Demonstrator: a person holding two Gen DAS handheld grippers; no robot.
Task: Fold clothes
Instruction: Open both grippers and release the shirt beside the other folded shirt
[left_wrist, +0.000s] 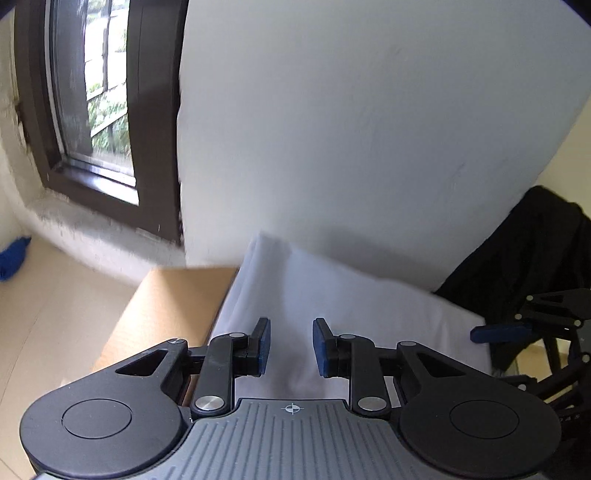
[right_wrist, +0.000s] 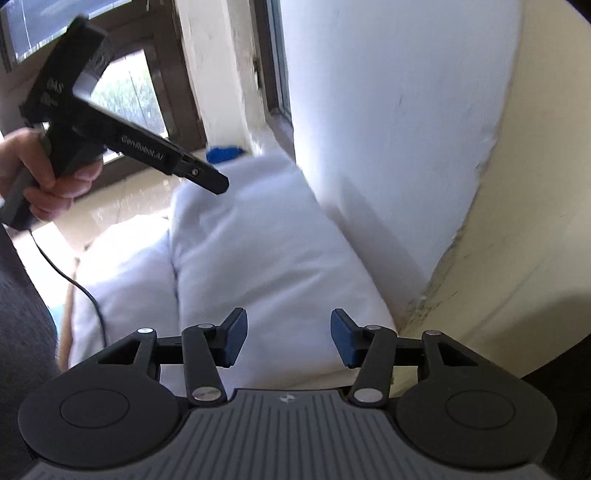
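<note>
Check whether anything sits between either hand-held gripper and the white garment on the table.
Nothing visible does. The left hand-held gripper and the right hand-held gripper both hover directly over the white garment, jaws apart with only bare cloth showing between them. The black clothing lies off to the side.

Probably a room in a home: dark-framed window (left_wrist: 99, 110) with greenery outside, whitewashed wall (left_wrist: 369, 129) flaking near its base, cream wall (right_wrist: 535, 184), pale floor (left_wrist: 44, 325), white cloth (right_wrist: 258, 258) spread over a wooden surface (left_wrist: 166, 314).
</note>
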